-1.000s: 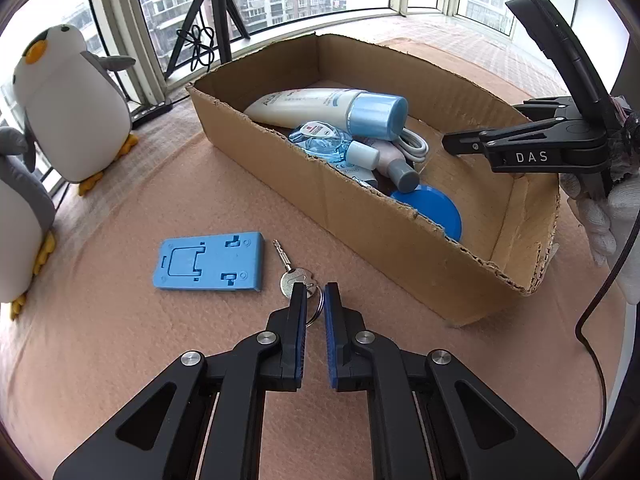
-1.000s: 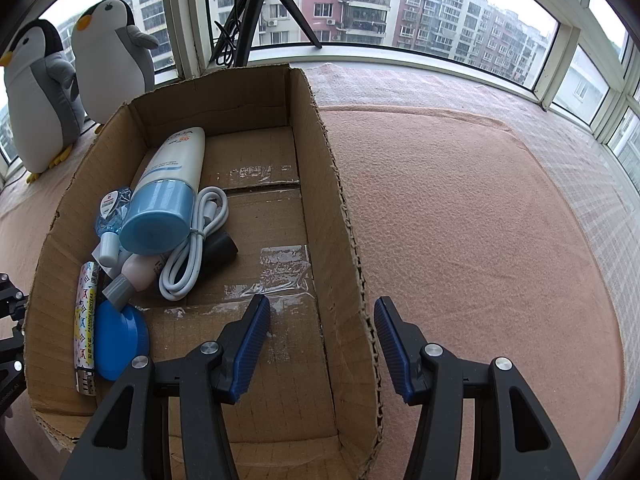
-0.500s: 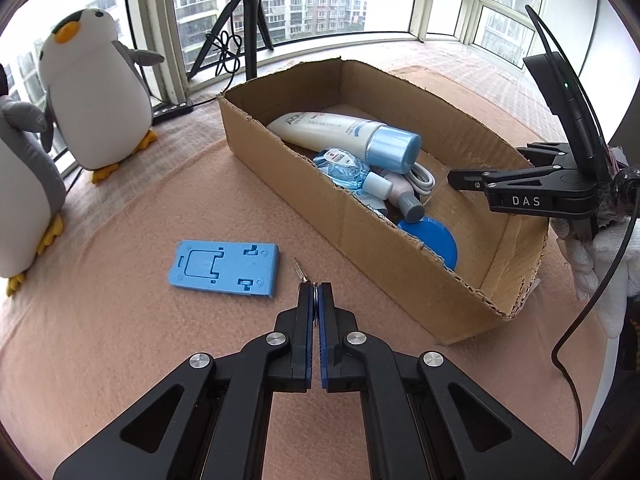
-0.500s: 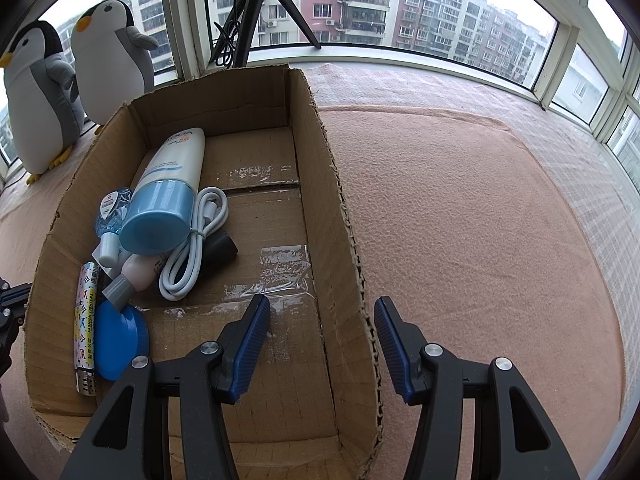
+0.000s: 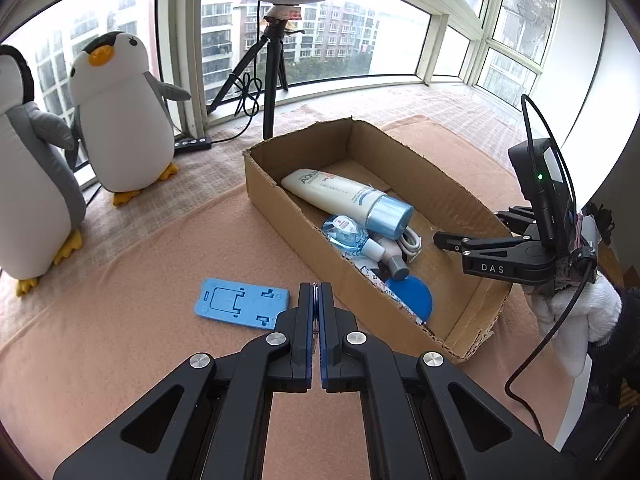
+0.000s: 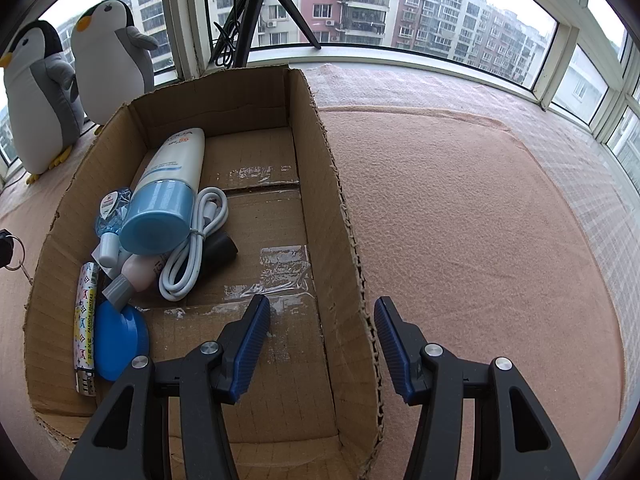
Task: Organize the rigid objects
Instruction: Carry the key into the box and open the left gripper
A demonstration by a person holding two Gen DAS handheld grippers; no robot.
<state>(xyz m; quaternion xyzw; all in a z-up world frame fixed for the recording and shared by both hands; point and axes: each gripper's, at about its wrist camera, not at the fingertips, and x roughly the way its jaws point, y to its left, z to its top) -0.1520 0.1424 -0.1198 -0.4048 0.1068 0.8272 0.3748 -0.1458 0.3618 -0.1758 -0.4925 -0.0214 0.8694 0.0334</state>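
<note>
Pink carpet [image 6: 480, 220] lies bare and wide to the right of the cardboard box [image 6: 320, 184], up to the windows. Inside the box, along its left wall, lie a lotion tube [image 6: 172, 184], white cable [image 6: 192, 248], blue lid [image 6: 116, 344] and lighter [image 6: 86, 320]. The left gripper [image 5: 316, 300] is clamped on a key ring [image 6: 14, 254] held just left of the box, near a blue stand [image 5: 240, 307]. The right gripper [image 6: 320, 344] straddles the box's right wall, jaws apart.

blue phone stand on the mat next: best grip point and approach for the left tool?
Probably take the blue phone stand across its short width near one end, coming straight down from above. It lies flat on the pink mat, a thin slab with its long edges running left to right, so side entry has little to catch. The left tool must first drop the keys it holds.
</note>
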